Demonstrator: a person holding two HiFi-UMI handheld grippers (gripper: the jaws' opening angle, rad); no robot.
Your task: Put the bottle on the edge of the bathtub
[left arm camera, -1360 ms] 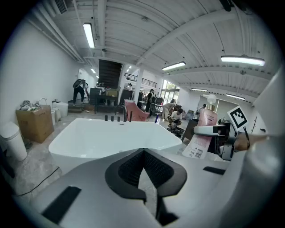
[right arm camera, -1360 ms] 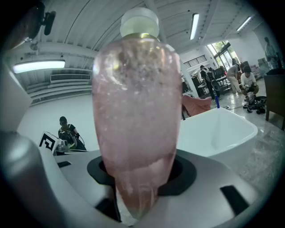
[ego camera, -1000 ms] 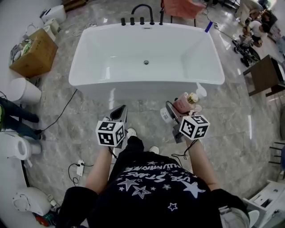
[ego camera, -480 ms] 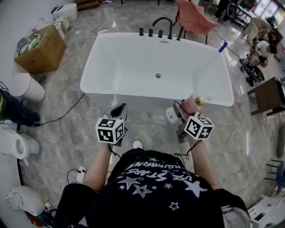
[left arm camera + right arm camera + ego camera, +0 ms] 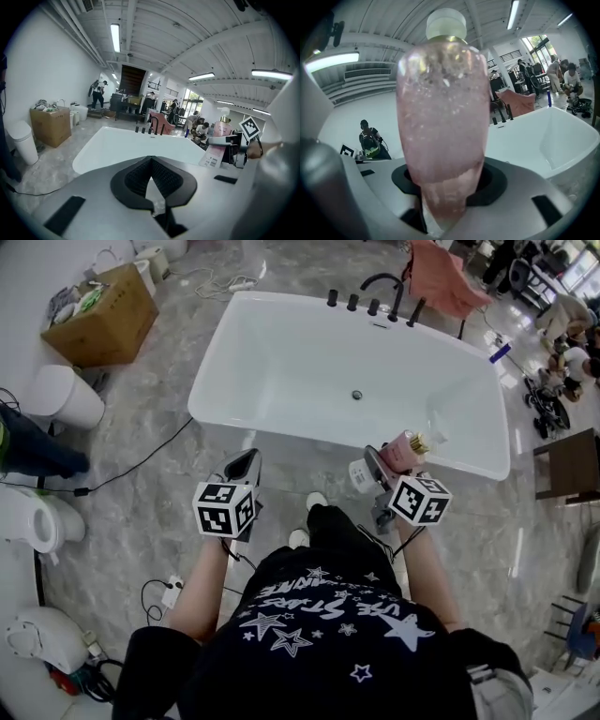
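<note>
Looks mid-carry — right tongs [image 5: 386, 463] pinch the pink bottle [image 5: 405, 448] near the bathtub [image 5: 300, 430], left tongs [image 5: 246, 461] pressed together, empty — next: stand it on the rim.

No lettering reads clearly: the shirt [image 5: 319, 615] print (upside down, among stars) and the bottle [image 5: 218, 127] label are illegible.

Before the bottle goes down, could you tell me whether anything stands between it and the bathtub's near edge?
Nothing visible does. The bottle, clamped in the right gripper, is close to the bare near rim of the bathtub; the taps are on the far rim, the left gripper off to one side.
</note>
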